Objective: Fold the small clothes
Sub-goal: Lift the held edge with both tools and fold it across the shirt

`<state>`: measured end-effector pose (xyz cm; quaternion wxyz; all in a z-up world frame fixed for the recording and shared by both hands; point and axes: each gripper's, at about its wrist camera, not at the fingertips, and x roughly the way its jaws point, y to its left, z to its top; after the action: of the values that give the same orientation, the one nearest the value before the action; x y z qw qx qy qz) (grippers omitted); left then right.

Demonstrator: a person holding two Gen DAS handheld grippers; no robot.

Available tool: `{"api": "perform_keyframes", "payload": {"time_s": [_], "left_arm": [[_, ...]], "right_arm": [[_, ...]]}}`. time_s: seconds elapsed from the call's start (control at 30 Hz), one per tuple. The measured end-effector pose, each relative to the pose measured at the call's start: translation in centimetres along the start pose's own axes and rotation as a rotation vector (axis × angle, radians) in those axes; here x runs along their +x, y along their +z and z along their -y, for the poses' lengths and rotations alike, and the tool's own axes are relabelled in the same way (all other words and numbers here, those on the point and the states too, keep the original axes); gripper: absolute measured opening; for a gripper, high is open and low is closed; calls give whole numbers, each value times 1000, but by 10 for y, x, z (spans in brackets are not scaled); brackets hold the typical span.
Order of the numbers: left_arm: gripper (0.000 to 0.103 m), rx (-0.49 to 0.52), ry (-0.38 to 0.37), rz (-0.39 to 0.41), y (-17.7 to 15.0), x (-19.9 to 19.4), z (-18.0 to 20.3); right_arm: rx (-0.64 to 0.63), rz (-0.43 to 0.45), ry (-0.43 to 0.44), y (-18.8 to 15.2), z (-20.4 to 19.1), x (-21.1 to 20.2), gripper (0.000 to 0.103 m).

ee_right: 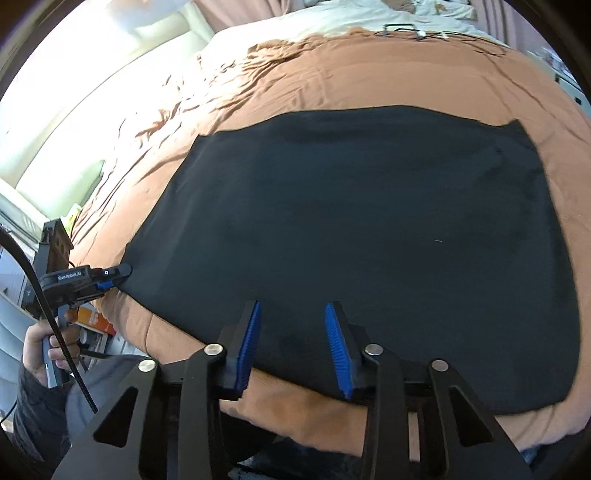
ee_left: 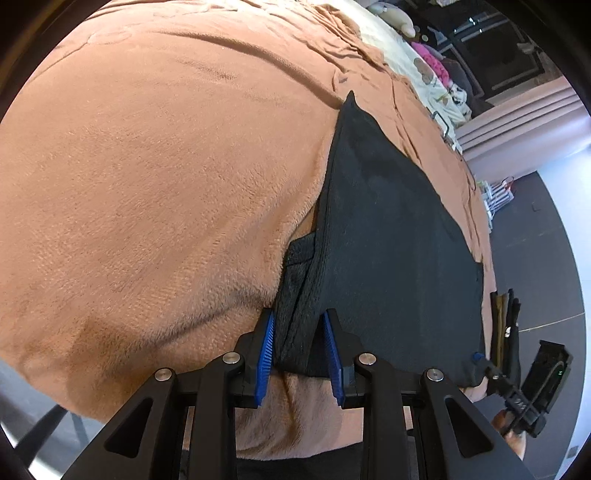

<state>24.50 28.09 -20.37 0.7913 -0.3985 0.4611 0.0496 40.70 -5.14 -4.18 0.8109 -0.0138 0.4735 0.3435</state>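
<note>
A black fleece garment lies flat on an orange-brown blanket on a bed; it also shows in the left wrist view. My left gripper has its blue-padded jaws apart, standing on either side of the garment's folded near-left corner. It also shows at the left of the right wrist view, touching the garment's edge. My right gripper is open over the garment's near edge, jaws on either side of the cloth. It appears at the right of the left wrist view.
The blanket is plush and wrinkled. Cream bedding and pink items lie at the bed's far end. Cables rest at the bed's far side. A dark floor lies beside the bed.
</note>
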Motion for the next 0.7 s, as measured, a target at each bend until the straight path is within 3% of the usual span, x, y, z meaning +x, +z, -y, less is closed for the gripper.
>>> {"api": "perform_keyframes", "payload": {"time_s": [0.2,0.7], "left_arm": [[13,-38,-9,33,-6,-6,-9],[11,-143,-16,77,-7,-6,-13]], "right_arm": [[-8,-47,-19,23,-5,41,23],[-39,-65,-106,109,-1,106,19]]}}
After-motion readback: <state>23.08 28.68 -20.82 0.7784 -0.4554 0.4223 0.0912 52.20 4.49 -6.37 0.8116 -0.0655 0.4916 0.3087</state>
